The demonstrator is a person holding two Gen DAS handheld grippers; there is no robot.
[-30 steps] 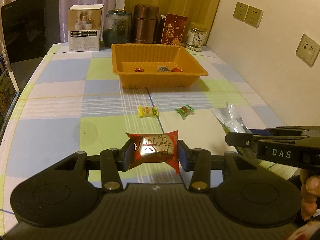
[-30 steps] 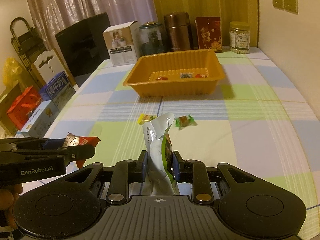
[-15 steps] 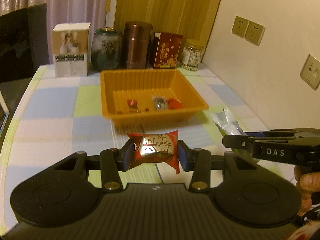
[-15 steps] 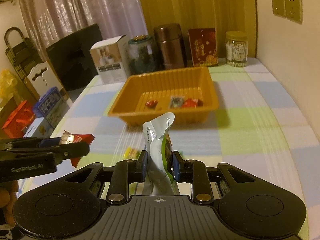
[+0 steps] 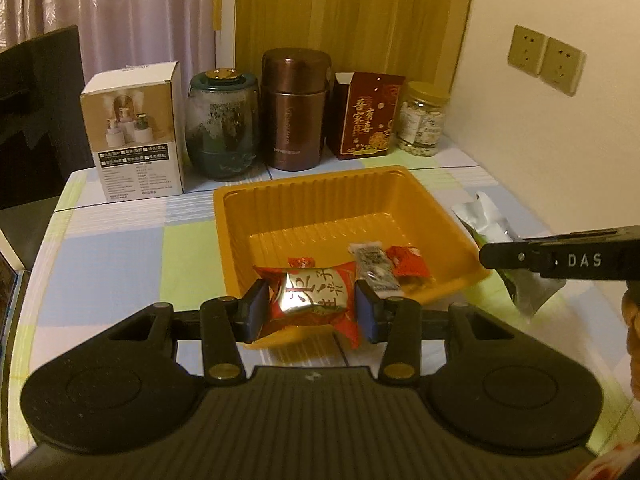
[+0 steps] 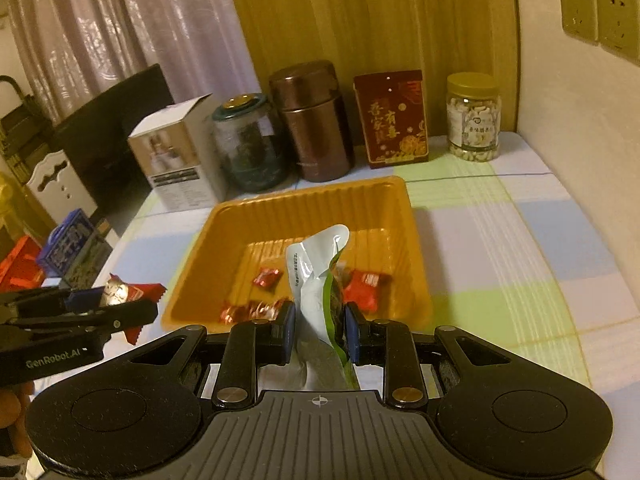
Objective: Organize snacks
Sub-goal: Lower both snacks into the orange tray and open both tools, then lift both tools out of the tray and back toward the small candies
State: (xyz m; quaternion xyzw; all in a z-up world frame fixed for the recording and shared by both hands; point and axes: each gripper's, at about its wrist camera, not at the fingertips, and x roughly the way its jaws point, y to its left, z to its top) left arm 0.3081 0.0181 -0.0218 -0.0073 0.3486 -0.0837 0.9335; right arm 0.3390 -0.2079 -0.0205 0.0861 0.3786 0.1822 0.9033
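Two views, left wrist first, then right wrist.

Left wrist view
Left claw (image 5: 309, 306): closed onto the red-and-gold snack packet (image 5: 310, 298), one pad on each end, the packet held level.
Packet position: at the near rim of the orange tray (image 5: 320, 194), its far part over the tray's near left corner.
Tray contents: a small red candy (image 5: 301, 262) just behind the held packet; a grey-white packet (image 5: 374, 265) and a red packet (image 5: 408, 262) side by side toward the right.
Right claw (image 5: 496, 259): enters from the right edge, seen side-on, marked "DAS", closed onto the silver-green pouch (image 5: 486, 222), which sticks out beyond the tray's right wall.
Worktop (image 5: 120, 248): checked cloth in blue, green and white.
Back row, left to right: white carton (image 5: 134, 132), dark green jar (image 5: 222, 124), brown canister (image 5: 295, 110), red box (image 5: 368, 116), clear nut jar (image 5: 422, 120).

Right wrist view
Right claw (image 6: 318, 330): closed onto the silver-green pouch (image 6: 316, 280), which stands upright between the pads, its top leaning over the near edge of the orange tray (image 6: 304, 204).
Tray contents: small red candy (image 6: 267, 279) left of the pouch, red packet (image 6: 366, 284) right of it, crinkled red wrappers (image 6: 252, 312) near the front wall.
Left claw (image 6: 120, 304): at the left edge, marked "GenRobot.AI", closed onto the red-and-gold snack packet (image 6: 134, 294), which is held in the air just left of the tray's near left corner.
Back row: the same five containers stand behind the tray against the curtain and wood panel.
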